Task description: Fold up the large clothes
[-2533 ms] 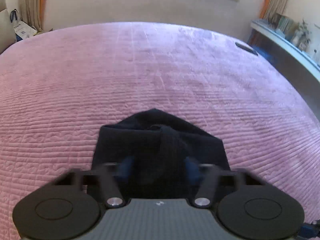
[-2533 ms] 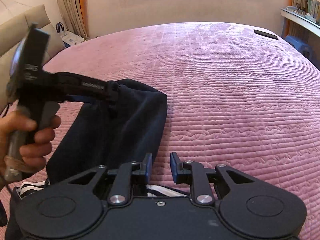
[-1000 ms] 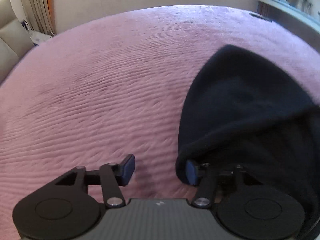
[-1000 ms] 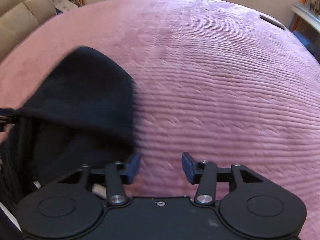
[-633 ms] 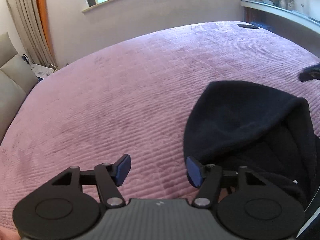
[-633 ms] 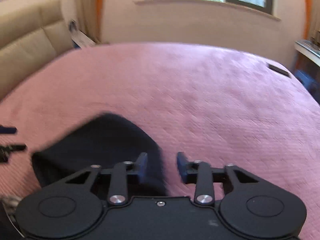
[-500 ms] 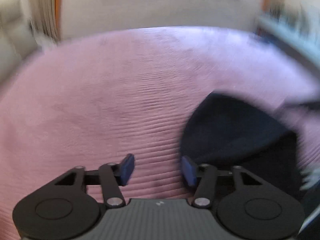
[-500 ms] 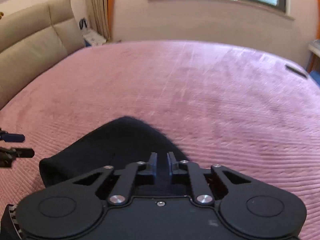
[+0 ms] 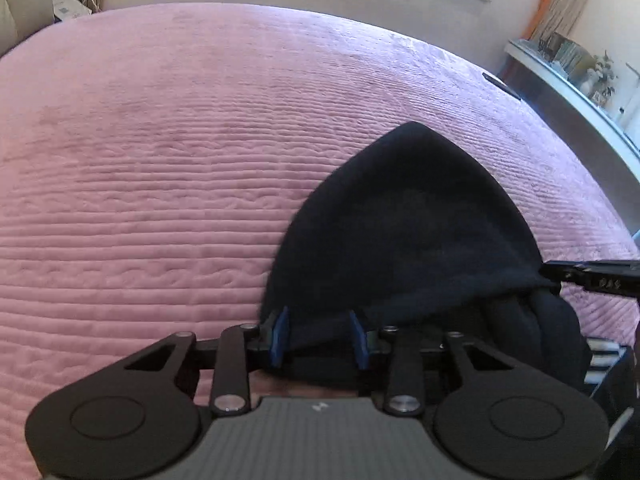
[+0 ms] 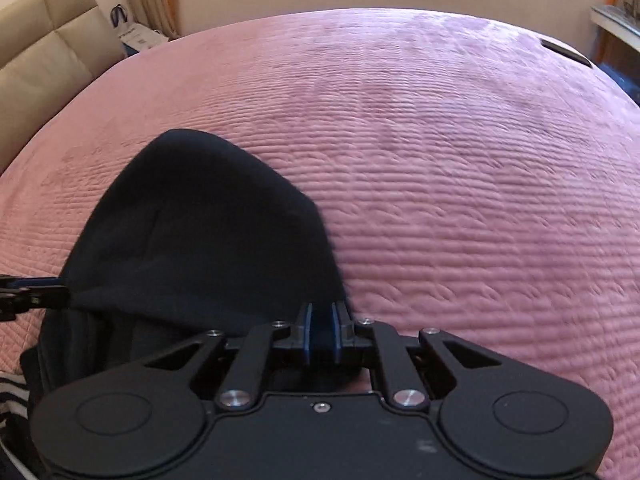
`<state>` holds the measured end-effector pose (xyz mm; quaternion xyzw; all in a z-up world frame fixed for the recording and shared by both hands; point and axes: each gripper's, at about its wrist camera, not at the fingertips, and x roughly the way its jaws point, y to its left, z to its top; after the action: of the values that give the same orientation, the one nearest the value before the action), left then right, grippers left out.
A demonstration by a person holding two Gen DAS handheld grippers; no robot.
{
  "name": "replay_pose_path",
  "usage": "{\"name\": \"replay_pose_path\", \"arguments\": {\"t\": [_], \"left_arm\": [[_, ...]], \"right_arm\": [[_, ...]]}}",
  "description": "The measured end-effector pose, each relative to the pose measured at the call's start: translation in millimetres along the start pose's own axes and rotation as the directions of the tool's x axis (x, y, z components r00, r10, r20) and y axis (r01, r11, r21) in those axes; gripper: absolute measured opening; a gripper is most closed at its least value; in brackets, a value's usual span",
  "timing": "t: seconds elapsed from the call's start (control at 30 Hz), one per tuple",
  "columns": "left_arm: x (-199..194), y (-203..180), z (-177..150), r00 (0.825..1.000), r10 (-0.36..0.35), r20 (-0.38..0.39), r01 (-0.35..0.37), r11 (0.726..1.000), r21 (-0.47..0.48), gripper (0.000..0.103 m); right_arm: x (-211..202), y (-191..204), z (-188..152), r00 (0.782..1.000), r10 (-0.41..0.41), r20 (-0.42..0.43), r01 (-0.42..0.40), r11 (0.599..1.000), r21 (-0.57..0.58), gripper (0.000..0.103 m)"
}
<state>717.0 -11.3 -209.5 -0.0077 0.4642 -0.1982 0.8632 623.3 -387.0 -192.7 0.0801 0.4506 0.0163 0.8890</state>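
Note:
A dark navy hooded garment lies on the pink quilted bed, its pointed hood spread toward the far side. My left gripper straddles the hood's left edge, pads apart with cloth between them. My right gripper is shut on the hood's right edge; the garment spreads to its left. The right gripper's fingers show at the right of the left wrist view, and the left gripper's fingers at the left of the right wrist view.
A striped cloth lies under the garment near me. A dark flat object lies at the bed's far right. A shelf with books and ornaments runs along the right. A beige headboard stands at the left.
The right gripper has closed on the hood's right edge. The left gripper has moved onto the hood's left edge and its jaws have narrowed around the cloth.

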Motion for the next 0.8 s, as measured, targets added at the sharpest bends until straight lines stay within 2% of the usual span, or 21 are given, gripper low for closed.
{"name": "replay_pose_path", "arguments": {"t": [0.07, 0.17, 0.2, 0.23, 0.27, 0.3, 0.37, 0.4, 0.43, 0.53, 0.73, 0.8], "left_arm": [[-11, 2, 7, 0.997, 0.073, -0.013, -0.072, 0.997, 0.041, 0.040], [-34, 11, 33, 0.997, 0.067, 0.044, -0.070, 0.996, 0.060, 0.043], [-37, 10, 46, 0.996, 0.052, 0.071, -0.056, 0.997, 0.061, 0.050], [-38, 7, 58, 0.995, 0.045, 0.089, -0.051, 0.997, 0.064, 0.057], [-35, 3, 72, 0.994, 0.045, 0.095, -0.052, 0.996, 0.068, 0.072], [-29, -3, 81, 0.995, 0.040, 0.093, -0.048, 0.995, 0.086, 0.076], [-11, -18, 96, 0.997, 0.015, 0.075, -0.027, 0.986, 0.164, 0.076], [-1, -22, 101, 0.998, 0.011, 0.060, -0.023, 0.980, 0.196, 0.076], [12, -26, 105, 0.999, 0.004, 0.035, -0.012, 0.975, 0.224, 0.076], [47, -25, 112, 0.998, -0.020, -0.068, 0.036, 0.966, 0.257, 0.076], [87, 2, 115, 0.979, -0.103, -0.177, 0.142, 0.964, 0.226, 0.076], [99, 7, 116, 0.969, -0.159, -0.187, 0.196, 0.961, 0.195, 0.084]], "right_arm": [[-11, -8, 12, 1.000, 0.021, -0.001, -0.021, 1.000, 0.023, 0.015], [-22, -8, 40, 0.995, 0.081, 0.053, -0.080, 0.997, -0.018, 0.020], [-20, -4, 51, 0.994, 0.094, 0.058, -0.092, 0.995, -0.040, 0.032], [-16, -2, 62, 0.992, 0.114, 0.053, -0.111, 0.992, -0.057, 0.040], [-10, 1, 71, 0.989, 0.139, 0.044, -0.136, 0.988, -0.075, 0.040], [-1, 4, 79, 0.986, 0.163, 0.026, -0.160, 0.982, -0.095, 0.046], [14, 8, 89, 0.985, 0.170, 0.011, -0.168, 0.978, -0.123, 0.056], [22, 10, 92, 0.985, 0.173, -0.001, -0.172, 0.975, -0.141, 0.068], [28, 11, 93, 0.984, 0.179, -0.015, -0.179, 0.972, -0.155, 0.075], [45, 8, 97, 0.979, 0.195, -0.068, -0.204, 0.961, -0.187, 0.076], [84, -9, 98, 0.956, 0.263, -0.133, -0.282, 0.947, -0.152, 0.076], [90, -10, 100, 0.947, 0.298, -0.120, -0.313, 0.940, -0.133, 0.078]]}}
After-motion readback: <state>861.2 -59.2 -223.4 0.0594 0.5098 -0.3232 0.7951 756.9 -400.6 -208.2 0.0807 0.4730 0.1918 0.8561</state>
